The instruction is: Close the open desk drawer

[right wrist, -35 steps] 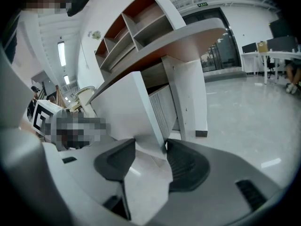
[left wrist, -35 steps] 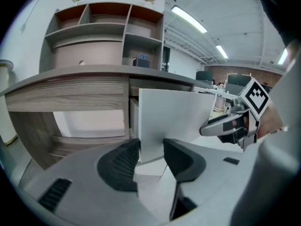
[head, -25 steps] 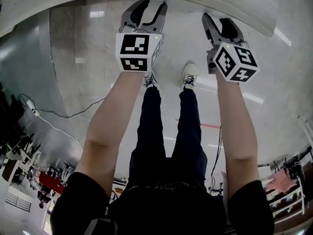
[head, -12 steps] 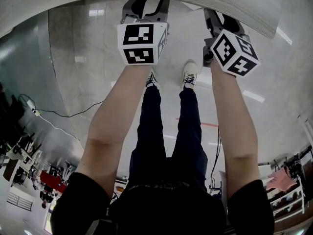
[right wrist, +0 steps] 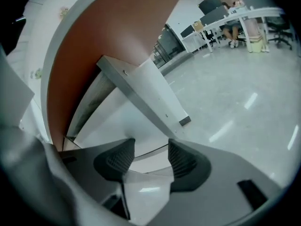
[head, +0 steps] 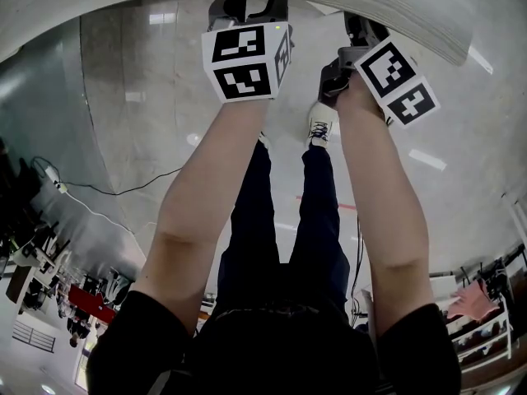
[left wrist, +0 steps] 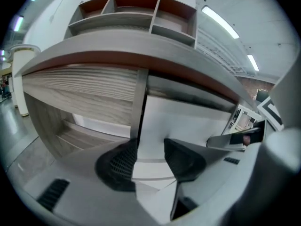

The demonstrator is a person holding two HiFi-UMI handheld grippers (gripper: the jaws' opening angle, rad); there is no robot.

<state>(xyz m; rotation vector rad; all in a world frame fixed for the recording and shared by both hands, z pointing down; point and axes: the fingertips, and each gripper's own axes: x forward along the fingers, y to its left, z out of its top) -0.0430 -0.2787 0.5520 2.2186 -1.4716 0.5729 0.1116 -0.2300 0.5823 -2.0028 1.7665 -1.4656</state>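
Left gripper view: drawer (left wrist: 188,119) facing gripper (left wrist: 150,155)

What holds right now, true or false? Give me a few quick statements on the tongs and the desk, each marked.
1. The left tongs stand open with nothing pinched. True.
2. The right tongs are shut on a cable. False: their jaws stand apart and nothing is between them.
3. The left tongs face a white panel under the desk top. True.
4. The desk top carries nothing. False: a shelf unit with open compartments stands on it.
5. The person is barefoot. False: a white shoe with laces shows in the head view.
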